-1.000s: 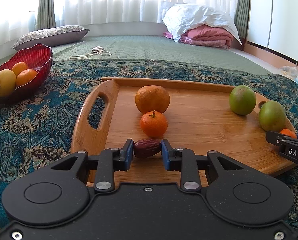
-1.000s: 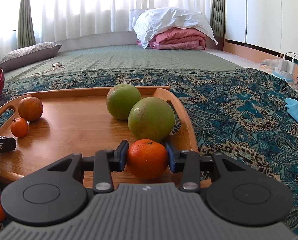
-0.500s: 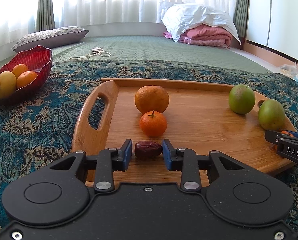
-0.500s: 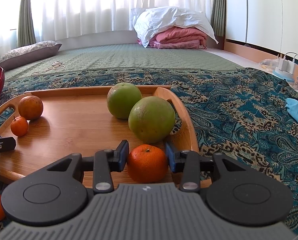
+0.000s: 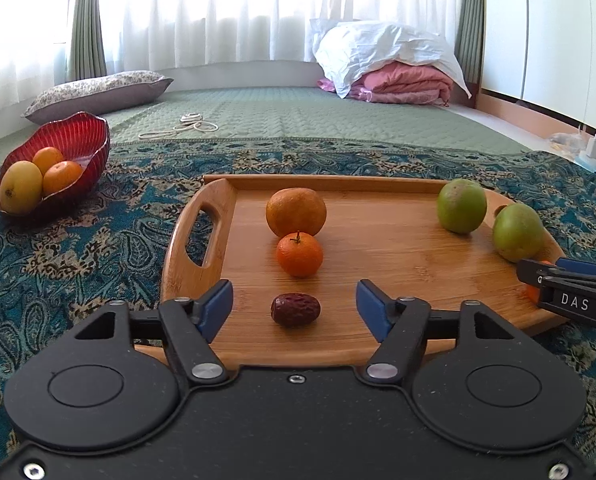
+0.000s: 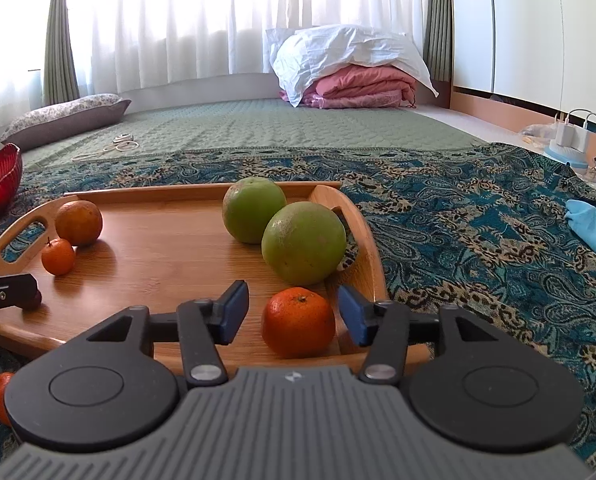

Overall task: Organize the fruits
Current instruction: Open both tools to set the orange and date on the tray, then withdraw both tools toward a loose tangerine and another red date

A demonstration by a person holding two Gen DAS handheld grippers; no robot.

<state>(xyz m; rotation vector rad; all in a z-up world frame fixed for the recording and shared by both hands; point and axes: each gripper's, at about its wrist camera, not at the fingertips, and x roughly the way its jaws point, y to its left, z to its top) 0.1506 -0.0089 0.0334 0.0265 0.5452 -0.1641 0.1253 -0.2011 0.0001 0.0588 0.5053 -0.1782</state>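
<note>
A wrinkled dark-red date (image 5: 295, 310) is seen lying on the rectangular bamboo tray (image 5: 398, 248), untouched between the wide-spread left gripper (image 5: 294, 306). A small orange mandarin (image 6: 298, 322) rests likewise inside the parted right gripper (image 6: 293, 312).

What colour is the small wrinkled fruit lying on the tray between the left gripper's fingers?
Dark reddish-brown, like a dried date. It shows best in the left wrist view.

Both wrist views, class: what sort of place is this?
Probably a bedroom or sleeping area at home: a pillow and folded bedding lie on a quilted green mat, with curtains over a bright window.
</note>
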